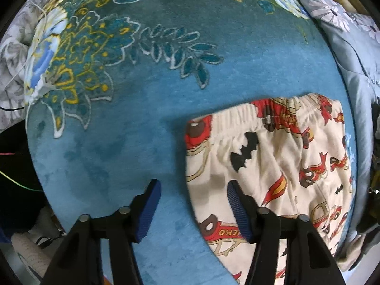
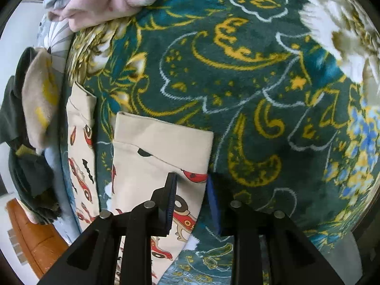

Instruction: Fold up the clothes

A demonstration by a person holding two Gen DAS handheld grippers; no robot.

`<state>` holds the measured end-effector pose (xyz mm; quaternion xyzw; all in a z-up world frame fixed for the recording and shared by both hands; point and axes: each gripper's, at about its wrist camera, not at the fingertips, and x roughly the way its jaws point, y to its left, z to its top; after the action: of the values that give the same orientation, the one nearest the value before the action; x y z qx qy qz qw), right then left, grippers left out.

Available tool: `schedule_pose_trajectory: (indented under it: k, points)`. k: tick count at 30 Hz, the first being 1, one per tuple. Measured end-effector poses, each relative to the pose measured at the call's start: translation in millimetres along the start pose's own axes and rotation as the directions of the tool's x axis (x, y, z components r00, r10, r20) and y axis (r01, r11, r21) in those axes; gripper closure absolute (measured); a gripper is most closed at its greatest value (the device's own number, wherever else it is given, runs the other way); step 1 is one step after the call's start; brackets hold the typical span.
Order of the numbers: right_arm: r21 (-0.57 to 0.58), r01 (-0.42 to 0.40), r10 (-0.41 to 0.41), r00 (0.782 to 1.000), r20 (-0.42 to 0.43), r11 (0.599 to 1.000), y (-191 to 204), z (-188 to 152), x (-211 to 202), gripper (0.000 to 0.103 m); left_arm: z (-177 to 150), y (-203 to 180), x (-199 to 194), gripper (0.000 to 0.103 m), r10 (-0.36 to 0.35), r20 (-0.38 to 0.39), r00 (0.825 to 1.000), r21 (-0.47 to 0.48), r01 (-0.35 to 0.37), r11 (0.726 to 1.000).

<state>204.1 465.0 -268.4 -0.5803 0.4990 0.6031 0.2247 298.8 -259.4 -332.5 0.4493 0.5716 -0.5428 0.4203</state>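
A teal floral blanket [image 1: 114, 123] covered the whole surface, and the cream cartoon-print pants [image 1: 273, 163] lay flat on it, waistband toward the blanket's plain middle, both leg cuffs [image 2: 163, 137] over its green patterned part. A heap of other clothes [image 2: 30, 123] sat just off the blanket's edge beside the pants. The left claw [image 1: 193, 187] hovered part open astride the pants' side edge near the waistband, gripping nothing. The right claw [image 2: 191, 182] stood narrowly open astride one leg's outer edge, its pads not pressing.
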Motion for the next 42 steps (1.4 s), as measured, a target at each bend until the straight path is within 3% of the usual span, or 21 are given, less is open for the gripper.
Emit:
schedule_pose_trajectory:
  k: [3, 7, 14, 18, 22, 28, 32, 35, 42]
  points:
    - [0.01, -0.034, 0.034, 0.999, -0.001, 0.999, 1.0, -1.3, -2.9, 0.095, 0.8, -5.3, 2.1, 0.086, 0.023, -0.003, 1.0, 0.027, -0.023, 0.999]
    - [-0.021, -0.054, 0.055, 0.998, 0.017, 0.998, 8.4, -3.3, -14.4, 0.097, 1.8, -9.9, -2.9, 0.1, 0.056, 0.013, 0.998, 0.058, -0.057, 0.997]
    - [-0.052, -0.094, 0.097, 0.994, 0.055, 0.994, 12.6, -3.0, -47.8, 0.098, -7.7, -2.4, -44.6, 0.101, 0.027, 0.061, 0.998, 0.09, -0.032, 0.995]
    - [-0.045, -0.085, 0.088, 0.993, 0.077, 0.995, -7.9, -6.3, -83.7, 0.098, -16.2, 16.6, -62.9, 0.101, 0.006, 0.023, 1.0, 0.052, -0.007, 0.999]
    - [-0.042, -0.075, 0.078, 0.995, 0.07, 0.996, -12.2, -8.6, -108.0, 0.098, -9.0, 1.5, -81.5, 0.101, -0.069, 0.021, 0.997, 0.033, 0.068, 0.997]
    - [-0.095, -0.153, 0.161, 0.984, 0.079, 0.984, 54.7, 14.8, -109.3, 0.098, 31.1, -48.9, -102.3, 0.101, -0.176, 0.023, 0.984, -0.014, 0.177, 0.984]
    - [-0.098, -0.172, 0.179, 0.981, 0.071, 0.98, 99.3, 35.3, -98.9, 0.098, 40.5, -77.1, -91.7, 0.101, -0.214, 0.01, 0.977, -0.036, 0.214, 0.976]
    - [-0.089, -0.162, 0.167, 0.985, 0.044, 0.983, 135.0, 57.5, -75.4, 0.098, 63.8, -108.9, -79.6, 0.101, -0.221, -0.01, 0.975, -0.048, 0.221, 0.974]
    - [-0.103, -0.028, 0.028, 1.0, -0.008, 0.994, 191.9, 94.9, -17.1, 0.098, 98.0, -163.3, -38.7, 0.101, -0.15, -0.059, 0.987, -0.052, 0.147, 0.988]
